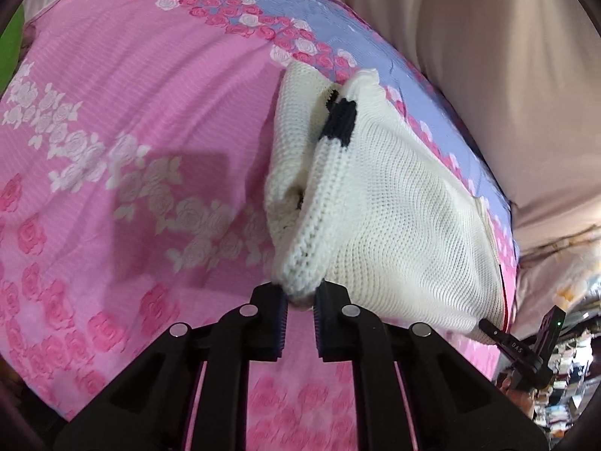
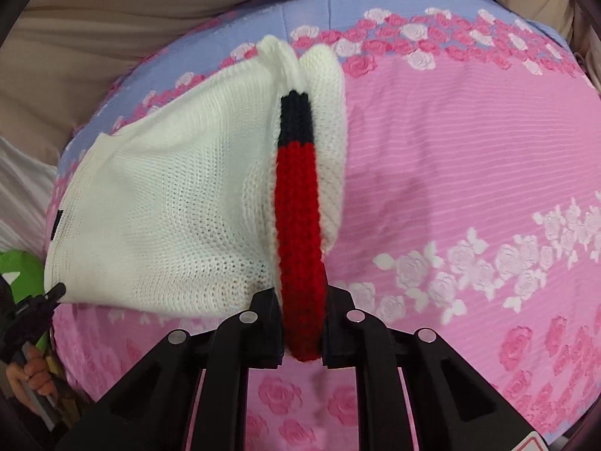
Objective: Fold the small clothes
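Observation:
A small cream knitted sweater [image 1: 394,221] lies on a pink rose-print bedsheet [image 1: 131,112]. A dark navy patch [image 1: 340,122] shows near its far end. My left gripper [image 1: 300,297] is shut on a ribbed cream corner of the sweater, which bunches between the pads. In the right wrist view the same sweater [image 2: 169,203] spreads to the left, with a red and navy ribbed band [image 2: 298,203] running down its edge. My right gripper [image 2: 303,323] is shut on the red end of that band. The other gripper's tip [image 2: 52,293] shows at the sweater's left corner.
The sheet has a lilac border [image 1: 300,11] with pink roses, then beige bedding [image 1: 488,56] beyond it. A green object [image 2: 22,270] and a person's hand [image 2: 30,376] sit at the left edge of the right wrist view. Cluttered items [image 1: 563,376] lie past the bed.

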